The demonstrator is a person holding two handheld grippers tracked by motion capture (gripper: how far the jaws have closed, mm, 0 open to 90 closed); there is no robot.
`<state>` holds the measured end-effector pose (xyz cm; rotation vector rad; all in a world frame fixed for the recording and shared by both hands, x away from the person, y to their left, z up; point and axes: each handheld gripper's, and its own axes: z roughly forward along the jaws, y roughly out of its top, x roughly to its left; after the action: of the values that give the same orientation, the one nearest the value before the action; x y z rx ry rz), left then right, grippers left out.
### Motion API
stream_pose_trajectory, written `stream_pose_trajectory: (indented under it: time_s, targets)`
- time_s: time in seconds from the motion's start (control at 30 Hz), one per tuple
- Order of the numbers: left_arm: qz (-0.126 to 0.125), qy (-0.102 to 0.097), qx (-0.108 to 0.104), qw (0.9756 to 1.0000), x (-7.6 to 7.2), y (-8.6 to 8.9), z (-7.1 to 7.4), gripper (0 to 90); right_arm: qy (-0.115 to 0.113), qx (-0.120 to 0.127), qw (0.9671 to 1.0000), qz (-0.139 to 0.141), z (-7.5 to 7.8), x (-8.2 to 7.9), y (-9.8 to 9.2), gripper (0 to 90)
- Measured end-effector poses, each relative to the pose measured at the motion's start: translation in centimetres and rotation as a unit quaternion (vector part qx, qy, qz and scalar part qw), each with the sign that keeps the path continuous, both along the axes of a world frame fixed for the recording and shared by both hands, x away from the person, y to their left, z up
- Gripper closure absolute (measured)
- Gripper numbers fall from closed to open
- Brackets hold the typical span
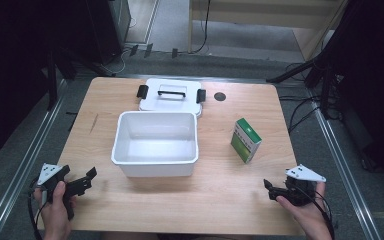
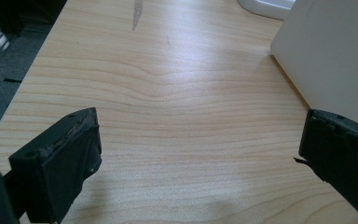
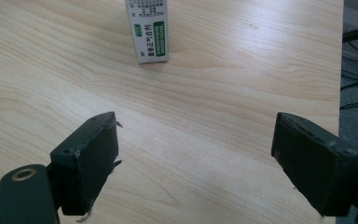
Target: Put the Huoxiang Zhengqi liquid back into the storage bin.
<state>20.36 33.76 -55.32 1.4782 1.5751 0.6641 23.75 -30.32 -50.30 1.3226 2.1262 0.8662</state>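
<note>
A small green-and-white cardboard carton (image 1: pixel 245 140) stands upright on the pale wooden table (image 1: pixel 220 195), well right of the open white plastic bin (image 1: pixel 155 144), whose flat white lid with black latches (image 1: pixel 170 93) lies just behind it. The carton looks light and a little crushable (probably thin card), so its two broad faces seem the best hold. The right gripper (image 3: pixel 196 158) rests near the table's front edge, jaws wide apart and empty; the left gripper (image 2: pixel 200 158) likewise, beside the bin.
</note>
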Motion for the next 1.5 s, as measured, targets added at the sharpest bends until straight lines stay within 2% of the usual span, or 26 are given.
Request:
stream_pose_trajectory:
  time_s: [0.1, 0.13, 0.17, 0.2, 0.23, 0.27, 0.43, 0.57, 0.7, 0.83, 0.97, 1.1, 1.27, 1.5]
  targets:
    - [0.0, 0.002, 0.0, 1.0, 0.0, 0.0, 0.0, 0.0, 0.022, -0.03, 0.9992, 0.015, 0.8, 0.6, 0.9, 14.9]
    - [0.0, 0.002, 0.0, 1.0, 0.0, 0.0, 0.0, 0.0, 0.022, -0.03, 0.9992, 0.015, 0.8, 0.6, 0.9, 14.9]
    - [0.0, 0.001, -0.002, 1.0, 0.0, 0.0, 0.0, 0.0, 0.041, -0.054, 0.9974, 0.023, 1.3, 1.2, 1.5, 14.9]
    - [0.0, 0.002, -0.003, 1.0, 0.0, 0.1, 0.0, 0.0, 0.05, -0.065, 0.9962, 0.028, 1.6, 1.4, 1.8, 14.9]
    - [0.0, 0.002, -0.003, 1.0, 0.0, 0.1, 0.0, 0.0, 0.05, -0.065, 0.9962, 0.028, 1.6, 1.4, 1.8, 14.9]
    - [0.0, 0.002, -0.004, 1.0, 0.0, 0.1, 0.0, 0.0, 0.068, -0.083, 0.9936, 0.035, 2.1, 2.0, 2.3, 14.9]
    - [0.0, 0.002, -0.005, 1.0, 0.0, 0.1, 0.0, 0.0, 0.107, -0.127, 0.985, 0.047, 3.4, 3.5, 3.4, 14.8]
    - [0.0, 0.003, -0.005, 1.0, 0.0, 0.1, 0.0, 0.0, 0.13, -0.139, 0.9802, 0.054, 4.5, 4.4, 4.2, 14.7]
    - [0.0, 0.004, -0.006, 1.0, 0.0, 0.1, 0.0, 0.0, 0.144, -0.155, 0.9756, 0.059, 5.5, 5.1, 5.0, 14.7]
    - [0.0, 0.004, -0.007, 1.0, 0.0, 0.2, 0.0, 0.0, 0.154, -0.158, 0.9734, 0.062, 6.0, 5.7, 5.5, 14.7]
    - [0.001, 0.004, -0.008, 1.0, 0.1, 0.2, 0.0, 0.0, 0.168, -0.168, 0.9687, 0.07, 6.6, 6.4, 6.2, 14.4]
    - [0.002, 0.005, -0.008, 1.0, 0.1, 0.1, 0.0, 0.0, 0.185, -0.168, 0.9653, 0.076, 7.0, 6.9, 6.7, 13.8]
    - [0.003, 0.007, -0.009, 0.9999, 0.1, 0.2, 0.0, 0.0, 0.202, -0.162, 0.9639, 0.062, 7.6, 7.8, 7.1, 14.0]
    - [0.004, 0.007, -0.013, 0.9999, 0.2, 0.3, -0.1, 0.0, 0.21, -0.169, 0.962, 0.044, 8.3, 8.8, 7.8, 19.8]
